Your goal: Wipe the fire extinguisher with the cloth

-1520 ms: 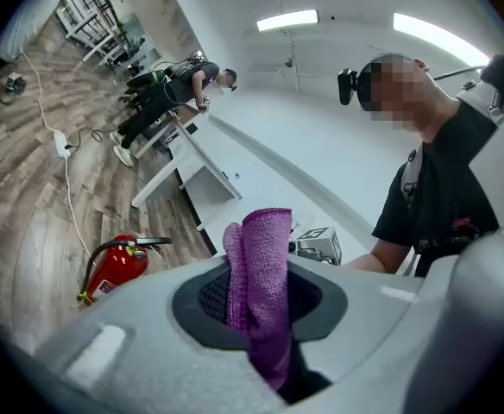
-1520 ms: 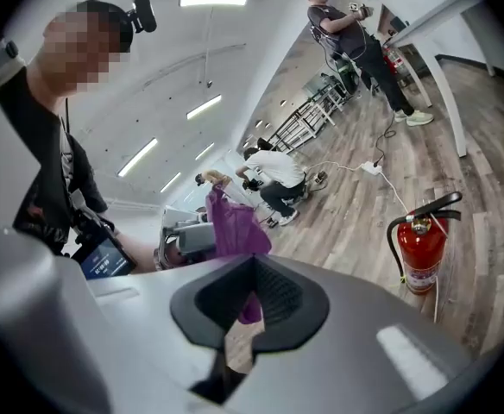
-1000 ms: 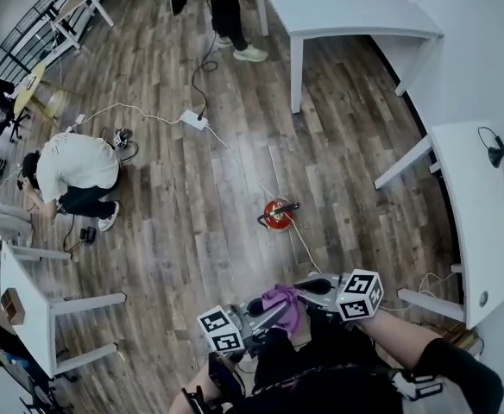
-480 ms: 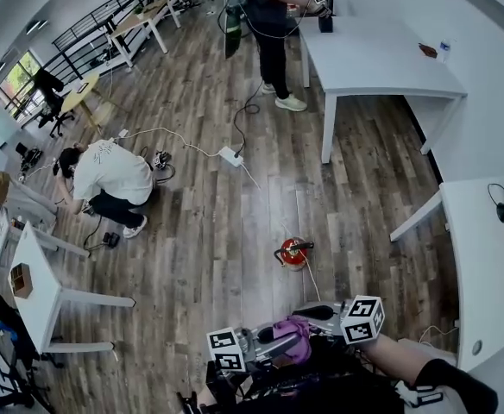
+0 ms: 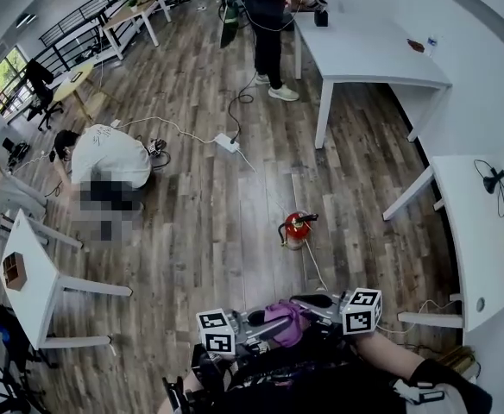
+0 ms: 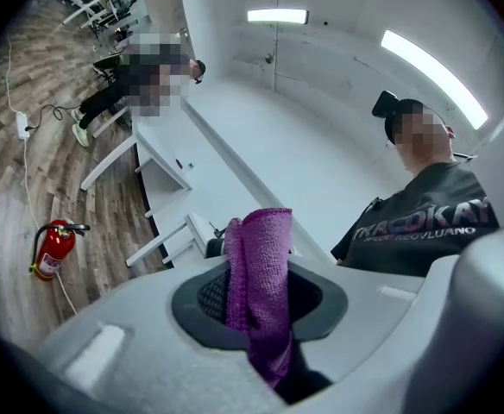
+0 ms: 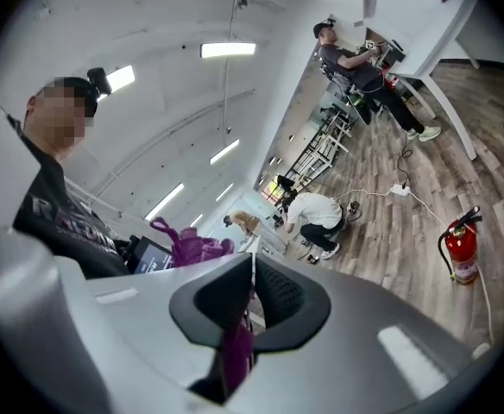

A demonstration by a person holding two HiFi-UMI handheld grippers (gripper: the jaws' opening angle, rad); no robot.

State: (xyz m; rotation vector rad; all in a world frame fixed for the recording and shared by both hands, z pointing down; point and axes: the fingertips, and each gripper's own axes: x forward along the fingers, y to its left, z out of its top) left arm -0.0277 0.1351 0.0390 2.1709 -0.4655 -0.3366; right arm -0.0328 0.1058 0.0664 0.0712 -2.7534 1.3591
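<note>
Fire extinguisher (image 5: 297, 230), red, upright on the wood-plank floor (image 5: 192, 222) near the middle of the scene, well apart from both grippers. Black handle and hose at its top, thin white cable (image 5: 314, 270) on the boards just beside it.

White far table (image 5: 364, 46) toward the right, white right table (image 5: 485, 231) along the right edge, small white table (image 5: 28, 274) at the left. Beside the far table, a standing person (image 5: 267, 24). Left of the extinguisher, a crouching person (image 5: 105, 158) in a pale shirt, close to a white power strip (image 5: 227, 142).

Nearest, low in the head view, left gripper (image 5: 274, 324) and right gripper (image 5: 305, 305), held level and pointed at each other, marker cubes outward. Between them a purple cloth (image 5: 285, 322), bunched. Left jaws pinching a fold of it, fabric standing up between the pads and hanging below them. Right jaws pressed nearly together on another part, purple showing in the narrow slit and beneath it.
</note>
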